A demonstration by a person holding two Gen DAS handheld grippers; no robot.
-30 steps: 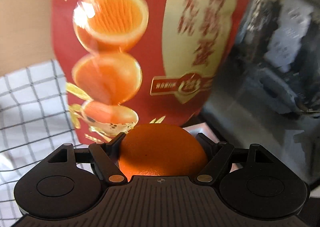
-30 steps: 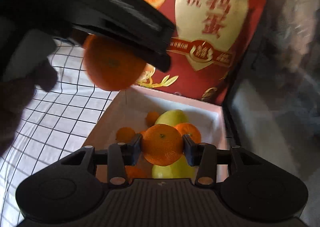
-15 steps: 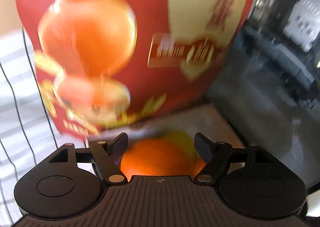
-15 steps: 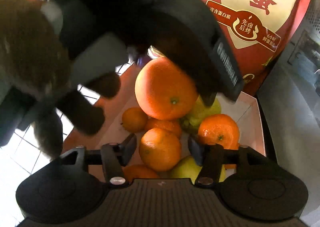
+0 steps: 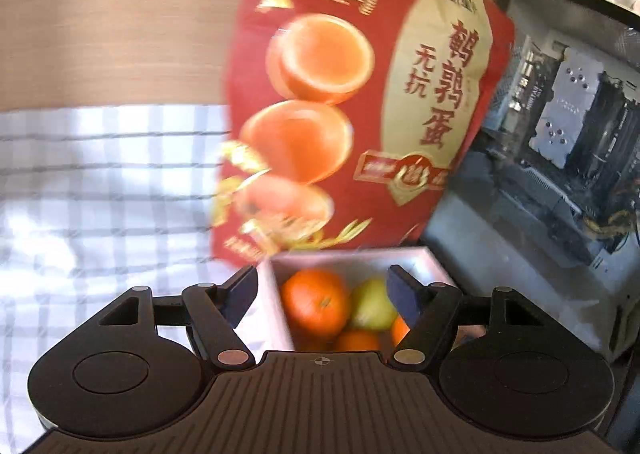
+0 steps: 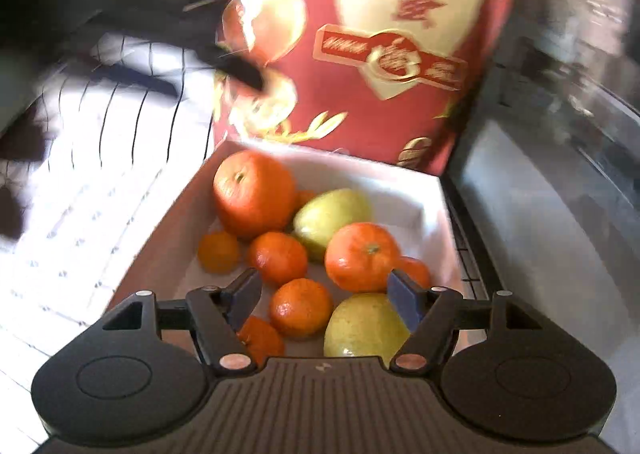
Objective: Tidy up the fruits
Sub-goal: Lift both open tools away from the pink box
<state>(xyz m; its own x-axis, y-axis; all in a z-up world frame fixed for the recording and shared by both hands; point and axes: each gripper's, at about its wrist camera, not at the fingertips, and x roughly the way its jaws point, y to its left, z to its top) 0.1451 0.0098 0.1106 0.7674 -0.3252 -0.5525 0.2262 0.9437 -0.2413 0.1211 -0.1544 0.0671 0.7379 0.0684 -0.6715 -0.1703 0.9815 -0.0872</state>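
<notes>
Checked white tablecloth (image 6: 100,190) underneath, tall red snack bag with gold lettering (image 6: 400,34) standing just behind the shallow white cardboard box (image 6: 400,182), dark glass-sided computer case (image 5: 560,142) right of the box. Inside the box: one big orange (image 6: 252,194), several small mandarins (image 6: 300,306), two yellow-green pears (image 6: 368,326). Right gripper (image 6: 324,294) low over the box, jaws opening, nothing pinched, fruit lying free beneath. Left gripper (image 5: 322,288) near the box's left wall, jaws closing slightly but empty. Best bet now: lift straight up, clear of the pile, no nudging that big orange perched by the back wall, probably prone to rolling.
</notes>
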